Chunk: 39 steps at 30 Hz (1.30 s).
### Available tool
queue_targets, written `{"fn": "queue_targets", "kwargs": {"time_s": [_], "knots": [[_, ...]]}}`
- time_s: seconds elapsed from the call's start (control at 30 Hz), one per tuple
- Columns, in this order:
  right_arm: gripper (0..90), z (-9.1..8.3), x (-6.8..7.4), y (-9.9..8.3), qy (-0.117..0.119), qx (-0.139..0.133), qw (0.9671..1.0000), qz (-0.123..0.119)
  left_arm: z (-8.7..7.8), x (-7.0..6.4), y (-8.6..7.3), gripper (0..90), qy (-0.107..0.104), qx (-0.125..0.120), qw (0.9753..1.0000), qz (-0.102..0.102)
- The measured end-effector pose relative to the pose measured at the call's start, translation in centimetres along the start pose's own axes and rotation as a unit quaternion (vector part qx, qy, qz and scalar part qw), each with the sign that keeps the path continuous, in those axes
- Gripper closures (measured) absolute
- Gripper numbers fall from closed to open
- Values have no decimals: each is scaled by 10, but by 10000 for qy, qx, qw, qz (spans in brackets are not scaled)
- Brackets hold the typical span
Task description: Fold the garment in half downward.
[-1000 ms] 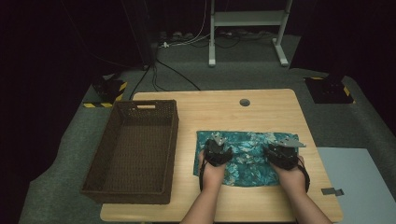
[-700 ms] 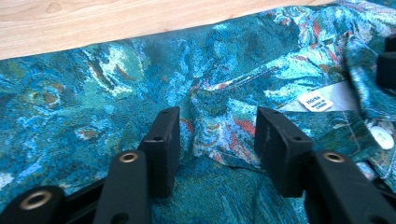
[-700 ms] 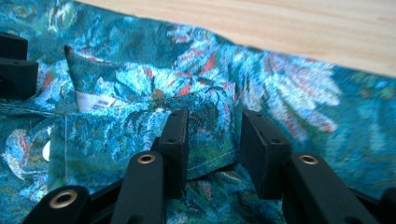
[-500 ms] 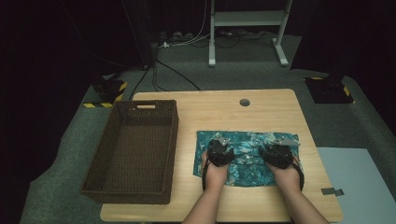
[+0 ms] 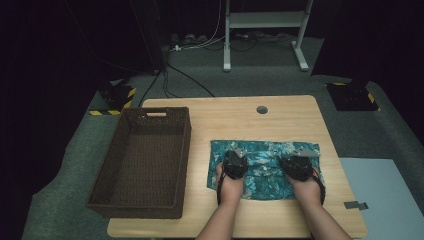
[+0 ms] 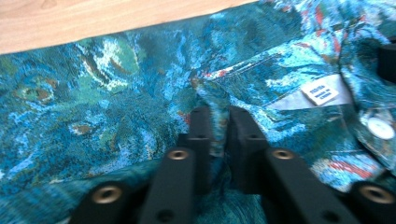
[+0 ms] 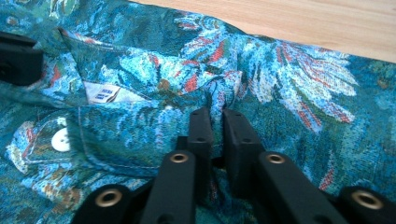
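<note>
shirt [image 5: 263, 168] folded flat near table's [image 5: 280, 115] front right edge — left gripper [image 6: 218, 126] and right gripper [image 7: 215, 122] each pinched on a fold; probably mid-fold, basket [image 5: 131, 200] empty — stowing left.

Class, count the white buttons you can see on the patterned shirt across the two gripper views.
1 white button, seen in both gripper views, beside the collar label of the shirt. Folds may hide others.

From my high view the counter [image 5: 280, 120] is lit from above while the surrounding room falls nearly black. Both gripper views look bright but soft, perhaps slightly motion-blurred near the edges.
</note>
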State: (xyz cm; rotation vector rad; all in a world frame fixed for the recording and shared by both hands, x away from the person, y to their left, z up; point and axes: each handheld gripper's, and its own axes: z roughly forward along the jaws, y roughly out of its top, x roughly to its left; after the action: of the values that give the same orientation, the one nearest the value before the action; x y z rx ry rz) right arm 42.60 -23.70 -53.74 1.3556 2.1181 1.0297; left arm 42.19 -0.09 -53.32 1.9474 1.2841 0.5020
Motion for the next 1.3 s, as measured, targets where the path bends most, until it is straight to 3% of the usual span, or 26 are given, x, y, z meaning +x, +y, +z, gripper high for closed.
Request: {"fn": "queue_targets", "kwargs": {"time_s": [0.23, 0.57, 0.77, 1.07, 1.3], "knots": [[851, -14, 5, 1, -114, -240, 9996, -124, -15, 0, 0, 835, -59, -241, 9997, 7], [847, -45, 15, -5, -29, -504, 9983, -295, -42, -8, -9, 827, -157, -461, 9988, 67], [847, -57, 19, -16, 13, -550, 9978, -372, -51, -11, -22, 816, -234, -380, 9990, 70], [847, -56, 25, -36, 26, -471, 9981, -389, -53, -12, -35, 807, -314, -281, 9991, 63], [846, -57, 26, -40, 45, -463, 9982, -381, -55, -13, -39, 796, -325, -247, 9991, 72]]}}
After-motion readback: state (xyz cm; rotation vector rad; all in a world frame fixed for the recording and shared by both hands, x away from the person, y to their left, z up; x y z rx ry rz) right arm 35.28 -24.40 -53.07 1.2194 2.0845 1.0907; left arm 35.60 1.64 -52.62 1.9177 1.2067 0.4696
